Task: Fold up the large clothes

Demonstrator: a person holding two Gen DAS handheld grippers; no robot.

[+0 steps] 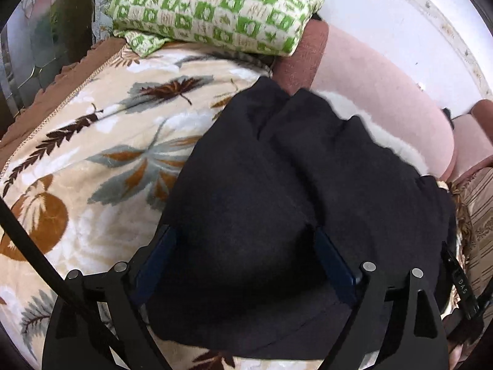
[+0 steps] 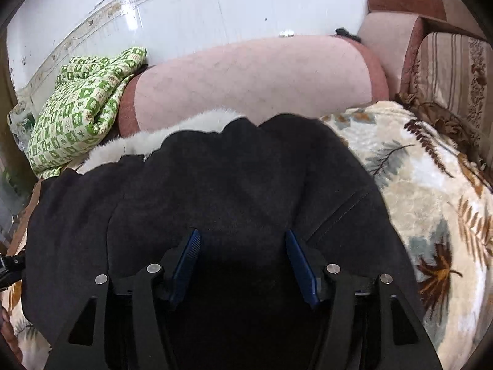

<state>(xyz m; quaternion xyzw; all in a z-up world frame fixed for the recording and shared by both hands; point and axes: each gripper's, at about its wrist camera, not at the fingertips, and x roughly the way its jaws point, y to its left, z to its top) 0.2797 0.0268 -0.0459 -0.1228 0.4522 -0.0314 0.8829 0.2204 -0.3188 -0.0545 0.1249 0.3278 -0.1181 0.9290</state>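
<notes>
Both the left gripper (image 1: 243, 243) and right gripper (image 2: 243, 246) stand spread over the thick black garment (image 1: 308, 160); unpinned, its fold may slide apart on the plush leaf-patterned blanket (image 1: 92, 141).

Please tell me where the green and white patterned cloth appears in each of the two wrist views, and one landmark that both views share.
Left wrist view: the green and white cloth lies at the top, left of centre, above the leaf-print blanket.
Right wrist view: the same cloth sits at the left edge, at mid-height.
Shared landmark: the pink sofa back, behind the black garment.
</notes>
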